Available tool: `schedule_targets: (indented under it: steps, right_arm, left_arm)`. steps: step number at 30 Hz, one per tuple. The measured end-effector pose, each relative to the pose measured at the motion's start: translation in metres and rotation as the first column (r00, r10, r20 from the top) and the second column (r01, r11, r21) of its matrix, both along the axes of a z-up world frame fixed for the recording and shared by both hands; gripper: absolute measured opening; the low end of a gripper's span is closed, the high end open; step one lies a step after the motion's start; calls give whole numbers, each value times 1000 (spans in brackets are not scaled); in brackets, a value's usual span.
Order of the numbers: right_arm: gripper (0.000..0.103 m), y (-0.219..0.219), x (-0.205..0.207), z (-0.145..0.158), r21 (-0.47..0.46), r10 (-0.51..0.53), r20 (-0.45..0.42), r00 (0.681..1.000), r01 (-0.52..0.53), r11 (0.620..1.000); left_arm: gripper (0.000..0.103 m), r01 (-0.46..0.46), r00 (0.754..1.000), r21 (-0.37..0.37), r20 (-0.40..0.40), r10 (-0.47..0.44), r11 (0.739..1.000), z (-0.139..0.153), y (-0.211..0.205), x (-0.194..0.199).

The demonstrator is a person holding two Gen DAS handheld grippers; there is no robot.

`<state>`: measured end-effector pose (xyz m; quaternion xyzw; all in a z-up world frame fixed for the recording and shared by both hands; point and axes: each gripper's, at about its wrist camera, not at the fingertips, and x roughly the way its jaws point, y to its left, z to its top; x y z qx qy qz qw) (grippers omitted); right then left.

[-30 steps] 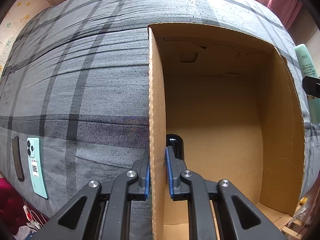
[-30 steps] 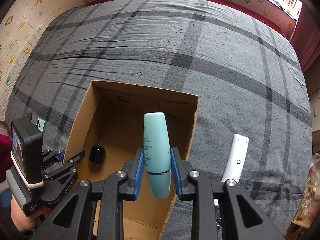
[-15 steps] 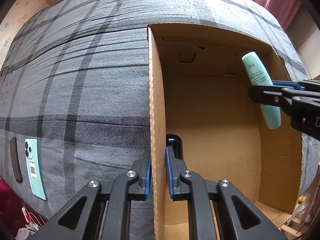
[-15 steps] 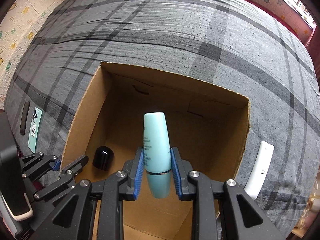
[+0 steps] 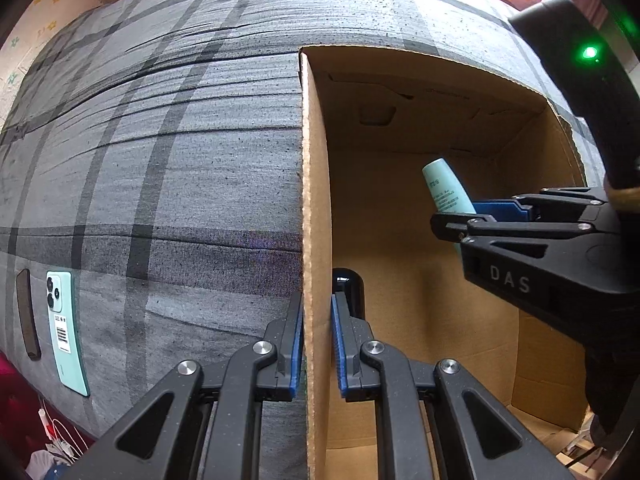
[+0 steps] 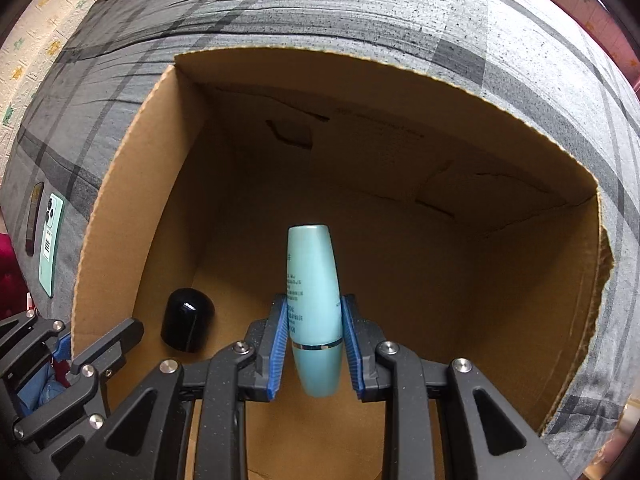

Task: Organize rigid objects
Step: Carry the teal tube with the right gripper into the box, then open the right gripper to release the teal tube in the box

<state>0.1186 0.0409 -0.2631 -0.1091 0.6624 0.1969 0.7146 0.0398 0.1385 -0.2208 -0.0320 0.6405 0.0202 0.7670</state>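
- I see a bed [image 5: 160, 160] under a grey plaid cover, with an open cardboard box [image 6: 120, 208] sitting on it.
- My left gripper [image 5: 316, 344] is clamped on the box's side wall, one pad on each face.
- My right gripper [image 6: 314, 344] pinches a teal bottle [image 6: 312, 300] inside the box, above its floor.
- A black cap [image 6: 186, 318] lies on the box floor near the left wall.
- A mint-green phone [image 5: 64, 320] lies on the bed outside the box.

"DAS" on the right gripper [image 5: 460, 220] body beside the box [image 5: 316, 200]; bottle [image 6: 314, 300] print & phone [image 5: 64, 328] barcode label too small to read.
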Motion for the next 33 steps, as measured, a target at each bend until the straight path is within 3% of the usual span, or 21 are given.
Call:
schedule_targets:
  steps: [16,22,33]
  right_arm:
    - [30,-5,3,-15,16,-14,-32,999,15,1000]
    - [49,-10,4,-4,28,2,-8,1000,-1,1000]
    - [70,-22,-6,35,24,15,99,995,-18,1000]
  left_arm:
    - [14,-4,1000,6,-4,4,1000,-1,0,1]
    - [14,-3,1000,7,-4,3,1000,-1,0,0]
    - [14,-6,1000,10,-10,6,1000,-1,0,1]
